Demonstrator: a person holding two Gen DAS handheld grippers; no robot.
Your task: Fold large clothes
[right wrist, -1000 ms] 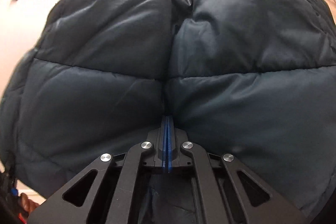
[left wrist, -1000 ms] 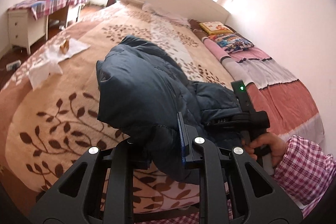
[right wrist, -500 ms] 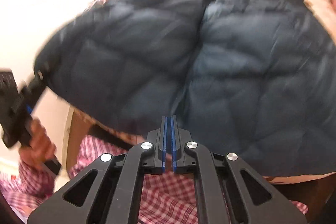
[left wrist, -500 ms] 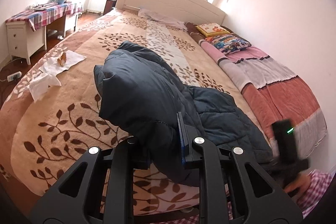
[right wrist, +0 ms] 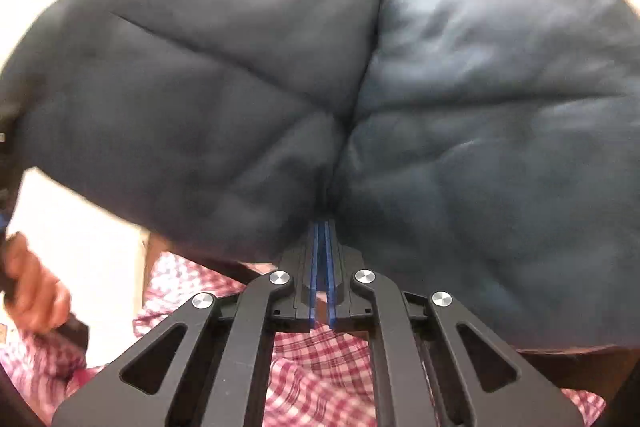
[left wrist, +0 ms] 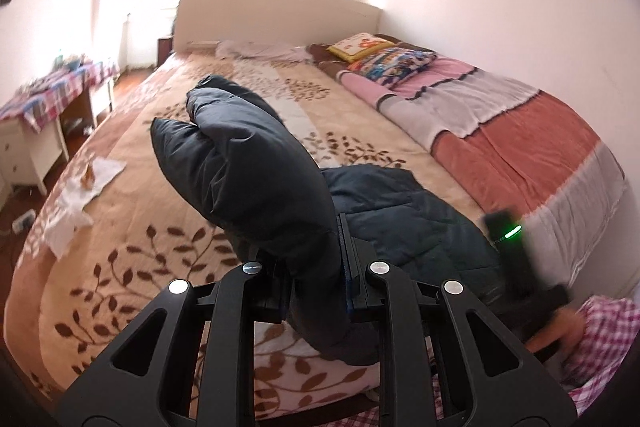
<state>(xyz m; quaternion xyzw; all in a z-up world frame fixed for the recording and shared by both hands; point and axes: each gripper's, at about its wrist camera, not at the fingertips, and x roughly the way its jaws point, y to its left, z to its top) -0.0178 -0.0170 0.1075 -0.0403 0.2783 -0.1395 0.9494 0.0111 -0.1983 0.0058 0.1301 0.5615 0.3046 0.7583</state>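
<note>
Mid-fold: left tongs (left wrist: 316,275) clamp the dark puffer jacket (left wrist: 248,167) at lower centre; right tongs (right wrist: 321,239), nearly together, pinch its hem, ready to carry it over the bed (left wrist: 132,235).

Bed (left wrist: 132,227): jacket (left wrist: 248,163) lies on its near half, one fold raised in the left claw (left wrist: 314,259).
Head end: pillows (left wrist: 384,57) before the headboard (left wrist: 280,11).
Right: folded blanket (left wrist: 520,139) along the wall side.
Left: cloths (left wrist: 80,195) on the bed's edge; table (left wrist: 44,95) beyond.
</note>
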